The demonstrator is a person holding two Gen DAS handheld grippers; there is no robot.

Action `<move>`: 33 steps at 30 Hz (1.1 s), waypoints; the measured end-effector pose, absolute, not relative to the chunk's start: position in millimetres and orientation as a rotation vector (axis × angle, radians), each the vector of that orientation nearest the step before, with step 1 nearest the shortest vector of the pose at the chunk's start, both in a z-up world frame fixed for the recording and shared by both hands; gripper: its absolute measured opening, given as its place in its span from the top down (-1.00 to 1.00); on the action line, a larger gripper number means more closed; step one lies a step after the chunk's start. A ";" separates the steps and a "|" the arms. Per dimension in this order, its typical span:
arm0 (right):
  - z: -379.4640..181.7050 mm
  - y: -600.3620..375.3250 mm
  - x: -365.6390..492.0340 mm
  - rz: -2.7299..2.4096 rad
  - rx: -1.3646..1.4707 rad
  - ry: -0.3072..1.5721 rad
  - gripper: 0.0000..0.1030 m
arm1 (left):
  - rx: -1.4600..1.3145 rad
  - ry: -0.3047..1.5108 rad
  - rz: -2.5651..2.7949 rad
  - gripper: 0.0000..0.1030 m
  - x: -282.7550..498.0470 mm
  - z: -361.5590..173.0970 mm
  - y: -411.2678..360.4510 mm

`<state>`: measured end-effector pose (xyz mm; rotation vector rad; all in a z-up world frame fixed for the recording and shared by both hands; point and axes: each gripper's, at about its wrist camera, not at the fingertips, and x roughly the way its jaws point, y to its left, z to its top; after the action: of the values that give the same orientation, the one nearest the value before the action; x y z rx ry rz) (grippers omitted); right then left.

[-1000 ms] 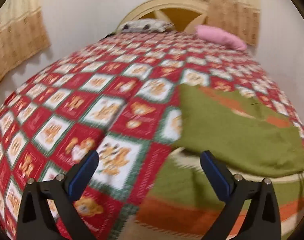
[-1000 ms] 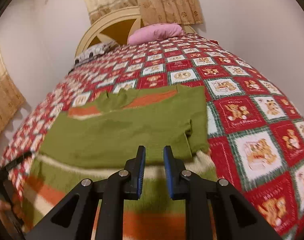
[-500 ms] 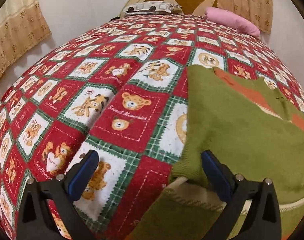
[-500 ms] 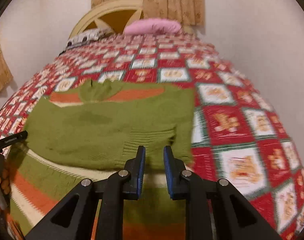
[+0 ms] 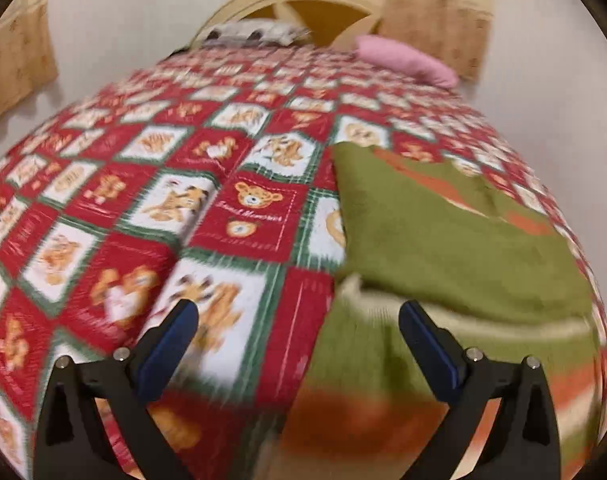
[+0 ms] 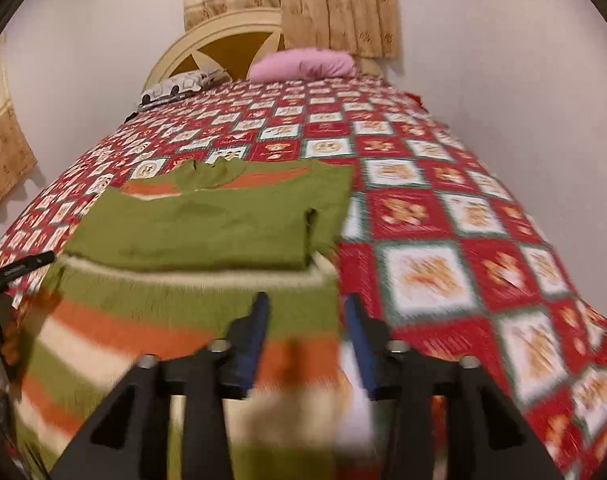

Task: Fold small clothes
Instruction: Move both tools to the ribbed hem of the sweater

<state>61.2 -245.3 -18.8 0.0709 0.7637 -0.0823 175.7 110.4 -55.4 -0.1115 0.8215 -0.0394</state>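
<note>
Spread across the bedspread (image 6: 443, 216), a red and green patchwork of bear squares, lies the sweater (image 6: 207, 232), olive green with orange and cream stripes, its top part folded down over the striped lower part. My left claw (image 5: 297, 330) hangs over the sweater's left edge with its blue-padded fingers (image 5: 171, 344) wide apart and nothing between them; one finger is above the bedspread, the other above the cream stripe. My right claw (image 6: 305, 332) is over the sweater's lower right edge, jaws parted a moderate way, gripping nothing I can make out through the blur. Far off at the head of the bed sit a pink pillow (image 6: 303, 65) and a spotted pillow (image 6: 179, 87) against the cream headboard (image 6: 219, 44).
</note>
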 end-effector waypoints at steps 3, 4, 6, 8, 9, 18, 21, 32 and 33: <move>-15.3 -253.1 20.9 -0.090 0.079 0.766 0.11 | -0.061 0.795 -0.100 -0.99 133.8 -45.6 124.2; -15.1 -254.9 10.2 -0.090 0.083 0.771 0.11 | -0.052 0.793 -0.106 -0.99 123.7 -44.3 128.4; -15.5 -256.4 -11.3 -0.088 0.086 0.787 0.11 | -0.054 0.803 -0.136 -0.99 101.0 -44.1 142.0; -17.5 -256.8 -29.6 -0.069 0.100 0.807 0.11 | -0.071 0.829 -0.171 -0.99 79.6 -47.1 153.0; -19.6 -256.6 -38.1 -0.057 0.114 0.819 0.11 | -0.073 0.837 -0.181 -0.99 71.4 -48.9 158.5; -35.4 -235.1 -94.3 0.032 0.091 0.881 0.11 | -0.038 0.880 -0.277 -0.85 15.4 -60.4 161.6; -41.9 -229.9 -114.0 0.056 0.113 0.893 0.11 | -0.039 0.915 -0.313 -0.75 6.9 -65.4 152.4; -65.3 -221.6 -134.6 0.072 0.139 0.967 0.11 | 0.003 0.991 -0.357 -0.69 -33.4 -85.8 128.6; -68.0 -219.2 -135.1 0.075 0.132 0.975 0.11 | -0.010 0.996 -0.363 -0.67 -34.4 -85.4 129.0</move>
<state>-135.1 -219.2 -68.0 0.1324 0.9754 0.0753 -34.4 129.0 -85.4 -0.0099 0.9956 -0.3631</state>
